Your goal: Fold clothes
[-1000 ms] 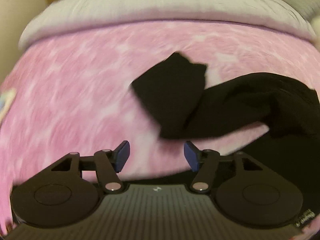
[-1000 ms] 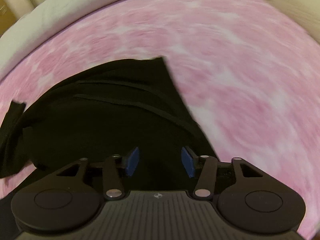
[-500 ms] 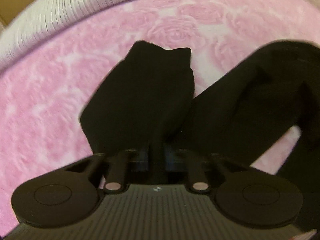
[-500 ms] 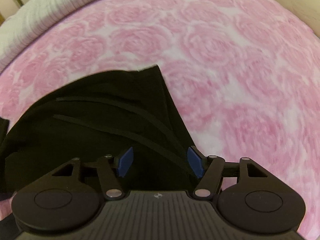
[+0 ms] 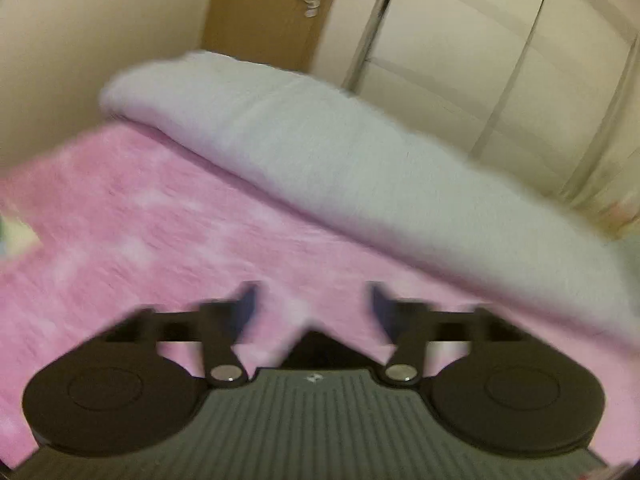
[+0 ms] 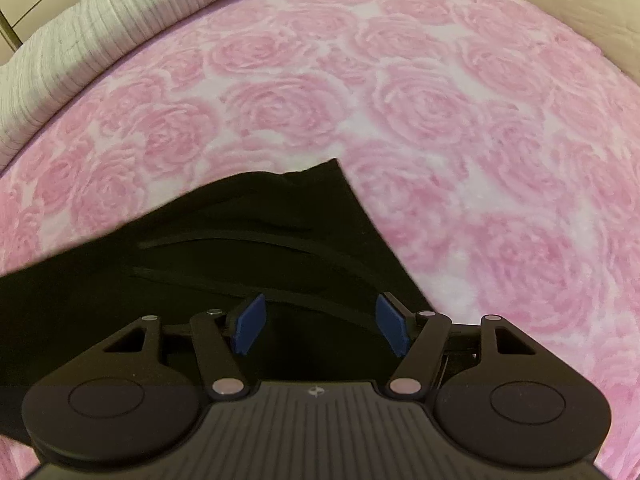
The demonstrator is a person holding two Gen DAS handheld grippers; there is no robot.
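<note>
A black garment point(image 6: 200, 260) lies spread on a pink rose-patterned blanket point(image 6: 440, 120), with thin straps or seams running across it. My right gripper point(image 6: 318, 320) hovers over the garment's right part, its blue pads apart and nothing pinched between them. In the blurred left wrist view my left gripper point(image 5: 312, 300) is raised over the pink blanket point(image 5: 140, 220). Its jaws are opening and nothing is between them. Only a small dark patch point(image 5: 316, 348), perhaps the garment, shows just below the gap.
A rolled white quilt point(image 5: 340, 152) lies along the far edge of the bed, also in the right wrist view as a ribbed white quilt point(image 6: 80, 40). Behind it stand a brown door point(image 5: 272, 8) and cream wardrobe doors point(image 5: 480, 60).
The left gripper shut on a fold of the black garment, then let it go, rose and swung away toward the quilt. The right gripper's jaws widened and it shifted slightly over the garment.
</note>
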